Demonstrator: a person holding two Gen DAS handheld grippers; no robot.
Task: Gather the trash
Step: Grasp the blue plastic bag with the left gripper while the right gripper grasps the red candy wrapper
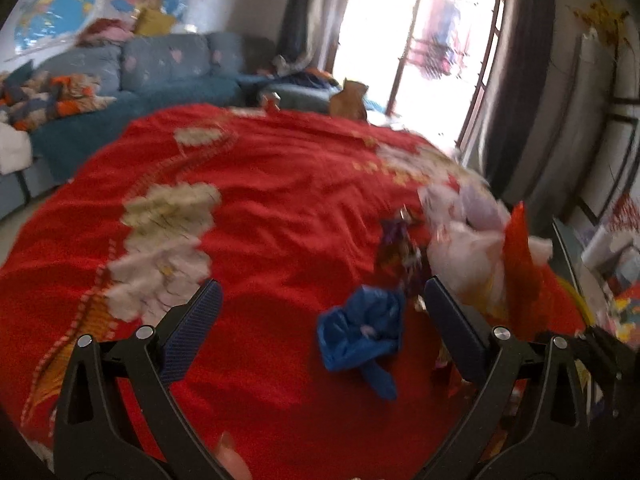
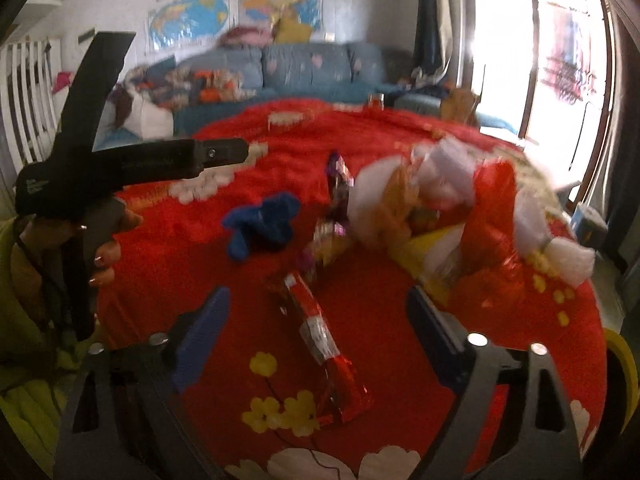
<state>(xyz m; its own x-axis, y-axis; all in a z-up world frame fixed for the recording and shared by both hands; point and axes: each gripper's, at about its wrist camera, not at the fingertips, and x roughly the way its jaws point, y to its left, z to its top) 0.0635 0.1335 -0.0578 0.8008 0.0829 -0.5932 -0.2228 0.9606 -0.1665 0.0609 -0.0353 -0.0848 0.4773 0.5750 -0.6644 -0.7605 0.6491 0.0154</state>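
A crumpled blue wrapper [image 1: 362, 330] lies on the red tablecloth [image 1: 256, 216] between the fingers of my open, empty left gripper [image 1: 320, 300]. A purple wrapper [image 1: 396, 244] and a pile of white, orange and red trash [image 1: 480, 256] lie just beyond on the right. In the right wrist view my right gripper [image 2: 318, 312] is open and empty over a red snack wrapper [image 2: 320, 332]. The blue wrapper [image 2: 262, 226], purple wrappers [image 2: 338, 184] and the trash pile [image 2: 444, 208] lie farther off. The other gripper [image 2: 120, 160] shows at the left, held in a hand.
The round table is covered by the red cloth with flower patterns [image 2: 280, 412]. A blue sofa [image 1: 168, 68] with clothes stands behind it. A bright balcony door [image 1: 420, 40] is at the back right. A brown bag [image 1: 350, 100] and a small can [image 2: 376, 101] stand at the table's far edge.
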